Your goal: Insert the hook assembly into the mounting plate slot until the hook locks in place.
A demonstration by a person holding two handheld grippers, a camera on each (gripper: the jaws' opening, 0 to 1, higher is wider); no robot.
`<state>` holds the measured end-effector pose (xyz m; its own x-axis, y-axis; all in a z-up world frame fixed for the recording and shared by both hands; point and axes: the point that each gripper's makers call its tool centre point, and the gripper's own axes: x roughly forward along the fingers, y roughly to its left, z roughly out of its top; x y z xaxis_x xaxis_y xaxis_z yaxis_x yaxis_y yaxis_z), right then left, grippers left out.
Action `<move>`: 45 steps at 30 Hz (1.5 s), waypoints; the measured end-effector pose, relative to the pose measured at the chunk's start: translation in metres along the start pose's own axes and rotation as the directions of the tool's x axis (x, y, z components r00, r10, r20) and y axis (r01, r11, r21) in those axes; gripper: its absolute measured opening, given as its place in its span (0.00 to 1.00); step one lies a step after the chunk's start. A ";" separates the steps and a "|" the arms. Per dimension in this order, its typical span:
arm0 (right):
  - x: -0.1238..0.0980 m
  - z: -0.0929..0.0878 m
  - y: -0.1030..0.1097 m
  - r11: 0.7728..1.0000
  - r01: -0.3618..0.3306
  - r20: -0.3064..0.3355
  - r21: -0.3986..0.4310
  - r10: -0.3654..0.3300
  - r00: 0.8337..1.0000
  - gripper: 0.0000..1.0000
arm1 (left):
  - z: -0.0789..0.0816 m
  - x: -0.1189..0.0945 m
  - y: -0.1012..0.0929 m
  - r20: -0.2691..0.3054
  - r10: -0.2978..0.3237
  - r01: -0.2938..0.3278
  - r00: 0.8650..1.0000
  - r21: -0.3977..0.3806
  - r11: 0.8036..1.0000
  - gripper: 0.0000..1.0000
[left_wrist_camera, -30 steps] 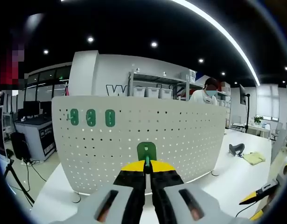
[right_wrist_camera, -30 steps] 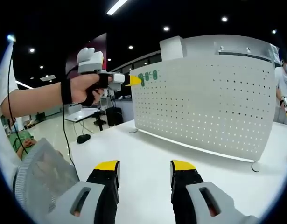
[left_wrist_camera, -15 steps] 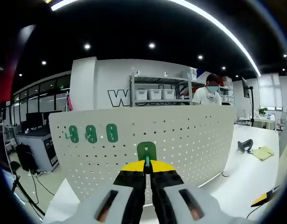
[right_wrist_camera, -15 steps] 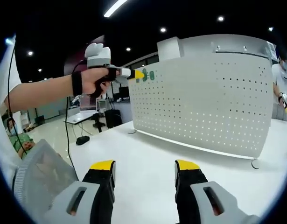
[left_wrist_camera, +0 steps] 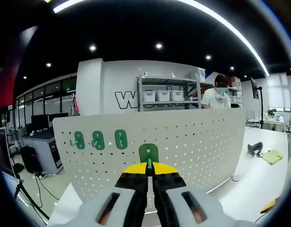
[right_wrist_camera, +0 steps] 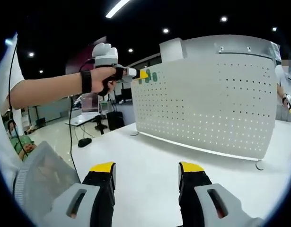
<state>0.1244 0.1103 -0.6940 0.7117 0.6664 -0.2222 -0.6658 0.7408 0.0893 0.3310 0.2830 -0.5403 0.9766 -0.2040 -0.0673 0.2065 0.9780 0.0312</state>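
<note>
The left gripper (left_wrist_camera: 148,166) pinches a green hook (left_wrist_camera: 148,153) at view centre, facing the white pegboard (left_wrist_camera: 192,142) — three hooks (left_wrist_camera: 98,140) hang at 10 o'clock. The right gripper (right_wrist_camera: 147,166) hangs open over the worktop (right_wrist_camera: 150,151). A tilted approach could miss the slot, or nudge the freestanding board.

Pegboard (right_wrist_camera: 207,94) upright on counter (right_wrist_camera: 150,165); three hooks (left_wrist_camera: 98,140) at its upper left; shelving (left_wrist_camera: 169,94) behind.
</note>
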 end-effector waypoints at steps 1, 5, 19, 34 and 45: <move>0.000 0.000 0.000 1.000 -0.001 0.000 0.004 0.001 1.000 0.54 | 0.001 0.001 0.001 -0.001 0.001 -0.001 1.000 -0.001 1.000 0.02; -0.001 -0.003 0.001 1.000 -0.006 -0.007 0.006 0.006 1.000 0.54 | 0.006 0.005 0.002 0.000 0.000 0.000 1.000 -0.003 1.000 0.02; -0.006 -0.006 -0.002 1.000 -0.002 -0.011 0.014 0.002 1.000 0.54 | 0.007 0.028 -0.001 -0.023 0.001 -0.001 1.000 0.030 1.000 0.02; -0.010 -0.006 -0.006 1.000 0.009 -0.017 0.017 -0.009 1.000 0.53 | 0.014 0.046 -0.003 -0.018 0.006 -0.006 1.000 0.036 0.999 0.02; -0.009 -0.007 -0.010 1.000 0.013 -0.025 0.024 -0.012 1.000 0.53 | 0.015 0.065 -0.002 -0.020 0.013 -0.012 1.000 0.031 0.999 0.02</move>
<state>0.1235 0.0962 -0.6996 0.7140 0.6550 -0.2473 -0.6511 0.7511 0.1095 0.3945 0.2669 -0.5302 0.9778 -0.1903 -0.0872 0.1960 0.9786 0.0628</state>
